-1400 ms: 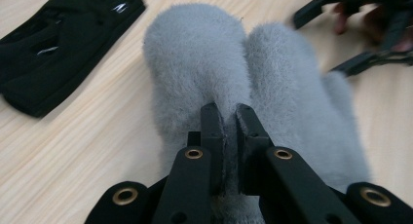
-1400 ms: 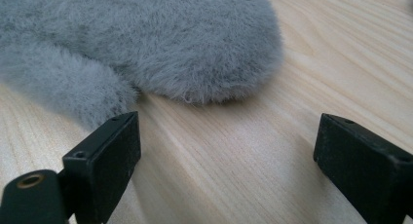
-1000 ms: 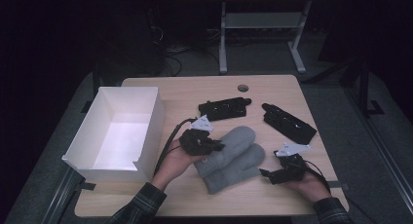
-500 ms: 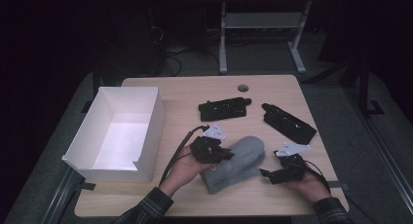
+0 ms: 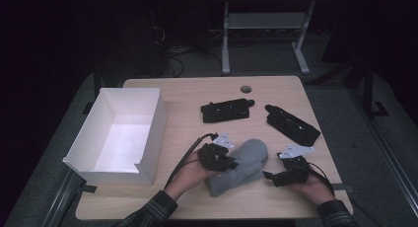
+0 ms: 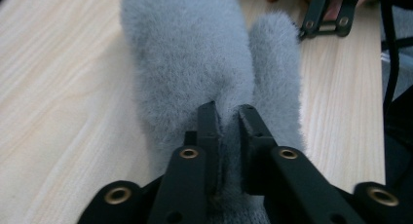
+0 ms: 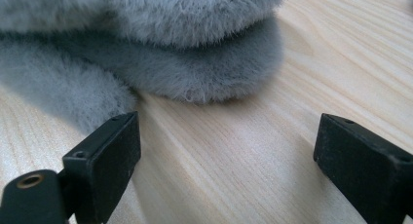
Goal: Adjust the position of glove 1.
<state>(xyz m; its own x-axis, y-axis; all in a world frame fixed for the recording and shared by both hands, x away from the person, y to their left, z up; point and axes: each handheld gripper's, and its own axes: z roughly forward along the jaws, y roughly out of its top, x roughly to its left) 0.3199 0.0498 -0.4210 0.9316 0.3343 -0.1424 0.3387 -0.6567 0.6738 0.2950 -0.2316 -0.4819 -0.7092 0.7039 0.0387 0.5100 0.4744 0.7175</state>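
Observation:
Grey fuzzy mittens (image 5: pixel 246 163) lie stacked near the front of the wooden table (image 5: pixel 182 96), one layer on the other. My left gripper (image 5: pixel 228 164) sits on their left side. In the left gripper view its jaws (image 6: pixel 228 114) stand nearly together with a fold of mitten (image 6: pixel 190 53) pinched between them; they have just been opening slightly. My right gripper (image 5: pixel 268 176) rests on the table just right of the mittens. In the right gripper view it (image 7: pixel 229 131) stands wide open over bare wood, short of the mitten's edge (image 7: pixel 195 83).
A white open box (image 5: pixel 154 119) stands at the table's left. Two black gripper-like holders (image 5: pixel 226 110) (image 5: pixel 292 124) lie behind the mittens, with a round grommet (image 5: pixel 245 89) near the far edge. Cables trail from both grippers.
The left gripper has moved right and down with one mitten, laying it over the other; they lay side by side before. The right gripper has stayed in place.

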